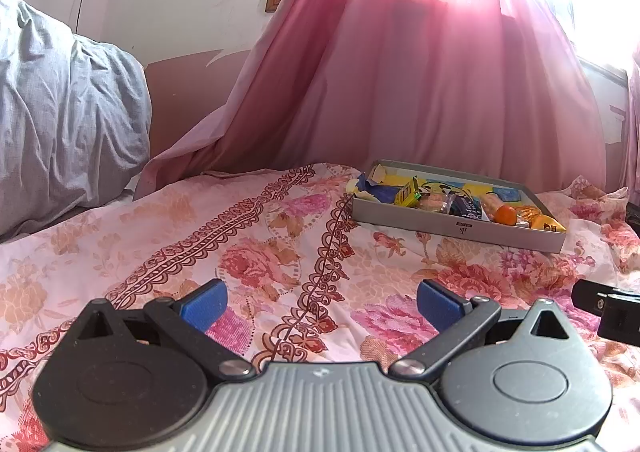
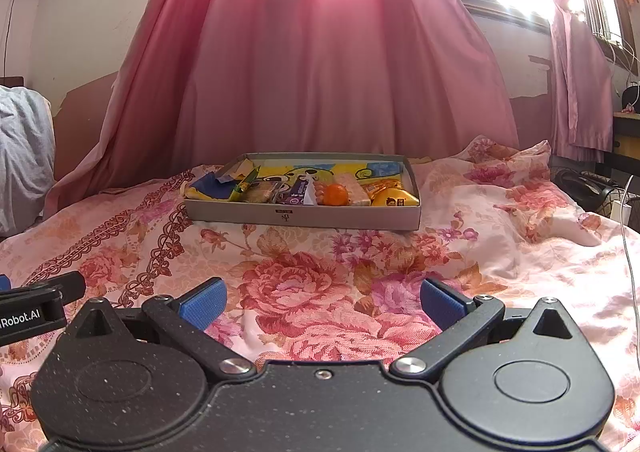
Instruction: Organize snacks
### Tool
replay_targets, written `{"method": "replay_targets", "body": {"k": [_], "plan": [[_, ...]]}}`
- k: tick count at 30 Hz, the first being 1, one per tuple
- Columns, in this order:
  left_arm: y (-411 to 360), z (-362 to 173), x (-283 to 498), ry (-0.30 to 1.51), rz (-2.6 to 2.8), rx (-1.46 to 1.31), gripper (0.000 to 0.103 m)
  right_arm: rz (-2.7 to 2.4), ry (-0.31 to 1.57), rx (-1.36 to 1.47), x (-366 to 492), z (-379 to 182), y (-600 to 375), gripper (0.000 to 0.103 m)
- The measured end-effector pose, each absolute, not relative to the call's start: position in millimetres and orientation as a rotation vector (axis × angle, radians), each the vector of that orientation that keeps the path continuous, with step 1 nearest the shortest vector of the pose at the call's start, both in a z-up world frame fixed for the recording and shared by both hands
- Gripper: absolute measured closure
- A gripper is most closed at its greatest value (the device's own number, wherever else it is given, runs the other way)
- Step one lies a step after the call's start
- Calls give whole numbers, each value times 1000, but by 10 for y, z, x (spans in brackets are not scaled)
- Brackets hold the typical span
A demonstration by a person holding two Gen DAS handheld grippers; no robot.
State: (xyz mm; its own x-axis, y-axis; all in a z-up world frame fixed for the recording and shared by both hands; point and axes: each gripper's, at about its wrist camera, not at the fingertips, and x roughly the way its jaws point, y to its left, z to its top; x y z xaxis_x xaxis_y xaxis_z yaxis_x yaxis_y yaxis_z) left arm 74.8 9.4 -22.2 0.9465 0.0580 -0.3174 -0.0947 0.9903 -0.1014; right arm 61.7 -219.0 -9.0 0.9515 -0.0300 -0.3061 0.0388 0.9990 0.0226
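Left gripper (image 1: 322,306) and right gripper (image 2: 322,304) both spread wide, holding nothing, low over the floral bedspread (image 2: 320,276). Snacks look already gathered in the grey box (image 2: 304,217) ahead, including a green packet (image 2: 244,185), an orange (image 2: 335,195) and a yellow pouch (image 2: 394,198); nothing loose on the bed, so seemingly near done. Wrappers overlap, labels unreadable, box floor partly hidden.

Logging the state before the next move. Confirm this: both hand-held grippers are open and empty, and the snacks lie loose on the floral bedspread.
One error. The snacks lie inside the grey box, as the right wrist view shows. Both the left hand-held gripper and right hand-held gripper are open and empty.
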Motion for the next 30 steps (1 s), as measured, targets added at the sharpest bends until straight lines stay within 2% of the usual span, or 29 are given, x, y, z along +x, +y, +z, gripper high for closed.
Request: {"method": "replay_targets", "body": {"k": [30], "plan": [[114, -242, 750, 329, 68, -134, 0, -36, 309, 33, 611, -84, -2190, 1]]}}
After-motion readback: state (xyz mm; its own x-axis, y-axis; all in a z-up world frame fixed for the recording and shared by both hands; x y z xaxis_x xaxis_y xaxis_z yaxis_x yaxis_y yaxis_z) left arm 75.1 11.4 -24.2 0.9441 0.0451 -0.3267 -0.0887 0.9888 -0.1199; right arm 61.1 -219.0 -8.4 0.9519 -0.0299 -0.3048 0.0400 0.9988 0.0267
